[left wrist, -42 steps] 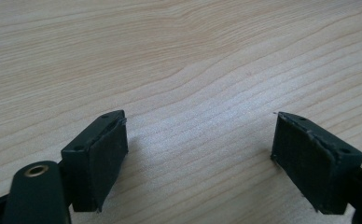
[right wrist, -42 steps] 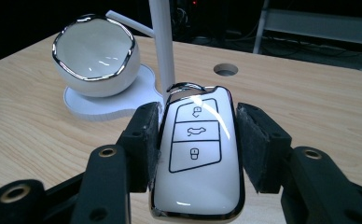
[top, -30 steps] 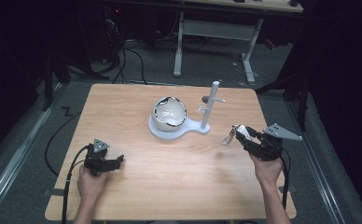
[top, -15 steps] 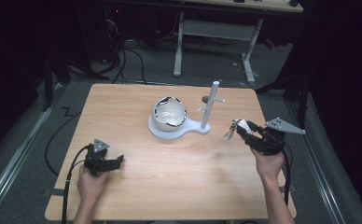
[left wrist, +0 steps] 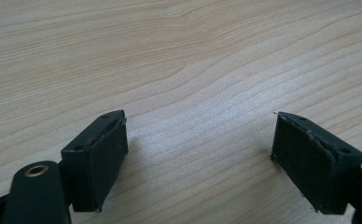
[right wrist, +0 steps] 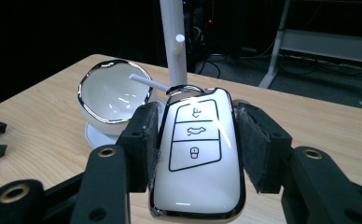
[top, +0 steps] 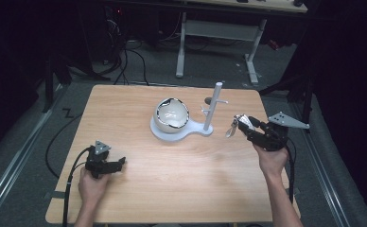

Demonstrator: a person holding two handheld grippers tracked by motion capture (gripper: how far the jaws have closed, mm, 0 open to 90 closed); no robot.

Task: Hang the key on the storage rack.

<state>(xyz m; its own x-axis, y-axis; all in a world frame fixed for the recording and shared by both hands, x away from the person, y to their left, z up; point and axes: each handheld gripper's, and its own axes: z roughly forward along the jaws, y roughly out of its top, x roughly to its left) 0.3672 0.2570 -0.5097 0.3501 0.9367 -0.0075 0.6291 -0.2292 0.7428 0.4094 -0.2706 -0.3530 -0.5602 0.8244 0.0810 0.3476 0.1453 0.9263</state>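
1. The right gripper is clamped on a white car key, its two pads pressed against the key's long sides

2. In the right gripper view the key stands upright between the jaws, button face toward the camera, with three outlined buttons stacked on it and a chrome edge around the shell

3. A dark loop at the top of the key sits just in front of the stand's post in that view

4. In the high view the key hangs off the gripper's tip, held above the table to the right of the stand and near it, not touching

5. The stand is a white post with short side pegs, rising from a flat white base

6. A white bowl with a shiny rim sits tilted on the wider left part of that base, its opening turned up and toward the right

7. In the right gripper view the bowl lies left of the key and farther off, and one peg of the stand points toward it

8. The left gripper rests low at the near left part of the table, well apart from the stand and the key

9. In the left gripper view its jaws stand wide apart with bare wood between them, holding nothing

10. The person's forearms come in from the near edge, one hand on each gripper
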